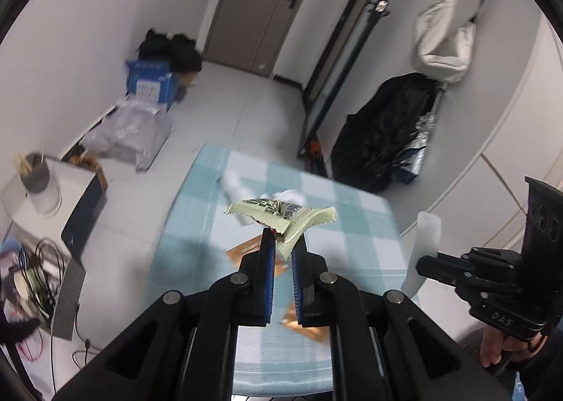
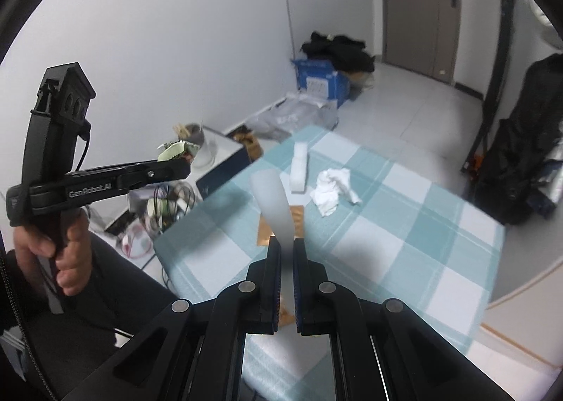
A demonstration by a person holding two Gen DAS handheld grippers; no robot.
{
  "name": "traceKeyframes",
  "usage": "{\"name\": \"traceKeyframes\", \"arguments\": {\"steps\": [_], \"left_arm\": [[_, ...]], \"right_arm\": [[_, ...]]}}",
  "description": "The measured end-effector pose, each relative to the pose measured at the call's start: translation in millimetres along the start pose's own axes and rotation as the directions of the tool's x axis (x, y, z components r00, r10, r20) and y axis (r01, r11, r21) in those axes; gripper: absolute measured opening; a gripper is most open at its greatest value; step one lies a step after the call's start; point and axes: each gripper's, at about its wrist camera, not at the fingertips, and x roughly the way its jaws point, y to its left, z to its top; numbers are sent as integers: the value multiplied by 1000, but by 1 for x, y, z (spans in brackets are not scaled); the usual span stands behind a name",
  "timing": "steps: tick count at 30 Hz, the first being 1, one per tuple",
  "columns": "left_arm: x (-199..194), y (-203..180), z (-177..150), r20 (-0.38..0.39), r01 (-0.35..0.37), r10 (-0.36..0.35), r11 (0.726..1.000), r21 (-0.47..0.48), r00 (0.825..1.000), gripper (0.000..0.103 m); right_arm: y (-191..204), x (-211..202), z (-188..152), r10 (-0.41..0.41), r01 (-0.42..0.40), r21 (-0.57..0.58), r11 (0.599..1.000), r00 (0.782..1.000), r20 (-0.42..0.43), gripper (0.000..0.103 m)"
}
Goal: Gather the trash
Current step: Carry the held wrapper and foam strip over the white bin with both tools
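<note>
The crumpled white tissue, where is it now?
The crumpled white tissue lies on the checked tablecloth, centre of the right wrist view, just right of a white bottle lying there.

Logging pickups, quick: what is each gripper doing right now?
Left gripper: shut on green wrapper.
Right gripper: shut on white plastic strip.

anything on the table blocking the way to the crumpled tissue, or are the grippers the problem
Nothing on the checked cloth blocks the crumpled tissue. But both grippers are full: the left gripper pinches a green wrapper, the right gripper a translucent strip.
</note>
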Motion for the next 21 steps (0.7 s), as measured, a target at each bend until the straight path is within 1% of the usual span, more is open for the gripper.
{"name": "traceKeyframes", "arguments": {"steps": [2, 5, 6, 8, 10, 12, 15, 18, 21], "left_arm": [[-6, -15, 4, 8, 7, -8, 1000, 17, 1000, 5], [-15, -42, 8, 13, 39, -40, 998, 51, 999, 5], [-18, -50, 9, 17, 50, -52, 997, 66, 999, 5], [-24, -74, 11, 20, 84, -86, 991, 105, 996, 5], [-29, -94, 12, 12, 121, -123, 984, 130, 992, 5], [-33, -118, 13, 5, 146, -149, 976, 163, 989, 5], [-41, -160, 10, -11, 203, -206, 952, 229, 978, 5], [-46, -193, 5, -35, 253, -254, 921, 295, 967, 5], [-43, -230, -5, -97, 325, -312, 880, 345, 945, 5]], "right_arm": [[-3, -23, 0, -8, 7, 21, 1000, 999, 38, 5], [-11, -62, -2, -19, 13, 59, 998, 994, 109, 5], [-15, -81, -4, -31, 21, 72, 997, 990, 140, 5], [-19, -106, -8, -41, 26, 85, 996, 983, 177, 5], [-24, -134, -15, -76, 56, 93, 994, 972, 221, 5], [-32, -161, -26, -108, 76, 131, 988, 962, 251, 5], [-48, -200, -48, -159, 102, 201, 974, 944, 291, 5], [-64, -233, -75, -233, 156, 253, 955, 921, 311, 5], [-76, -256, -99, -283, 187, 304, 934, 907, 313, 5]]}}
